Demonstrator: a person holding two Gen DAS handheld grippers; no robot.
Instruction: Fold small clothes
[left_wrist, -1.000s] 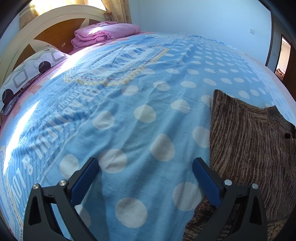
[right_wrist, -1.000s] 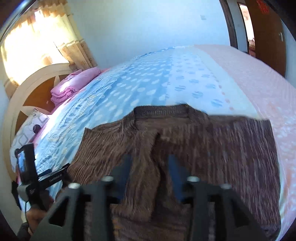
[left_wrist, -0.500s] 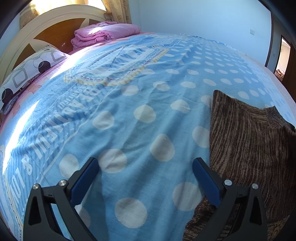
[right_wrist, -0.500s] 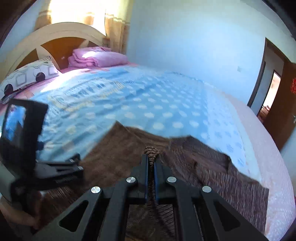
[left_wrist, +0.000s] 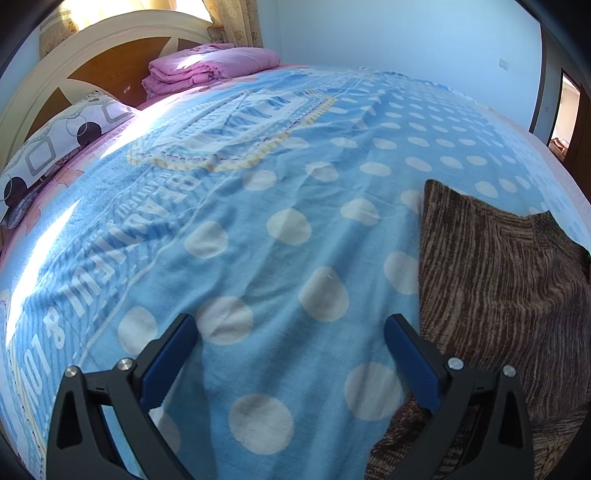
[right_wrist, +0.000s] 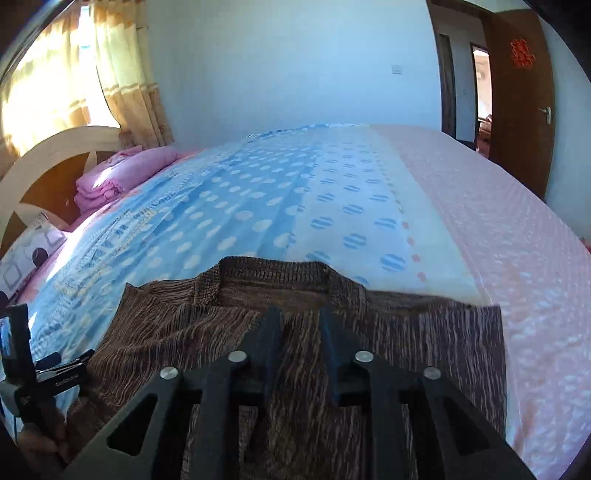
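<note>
Half a second ago my right gripper (right_wrist: 297, 317) was pinched shut on a bunched fold of the brown sweater (right_wrist: 388, 343); now its jaws are opening again, with a narrow gap between them and no cloth caught there, only the flat knit lying below. The view has swung too: the headboard (right_wrist: 40, 162) has slid to the far left and the door (right_wrist: 517, 110) shows on the right. The sweater lies spread on the blue dotted blanket (right_wrist: 240, 206), neckline away from me, its right side reaching over the pink sheet (right_wrist: 517, 229). My left gripper (left_wrist: 290, 338) has not moved; it hangs wide open over bare blanket, holding nothing, just beside the sweater's left edge (left_wrist: 491, 280). A folded pink quilt (left_wrist: 210, 66) and a patterned pillow (left_wrist: 59, 144) sit up by the headboard.
</note>
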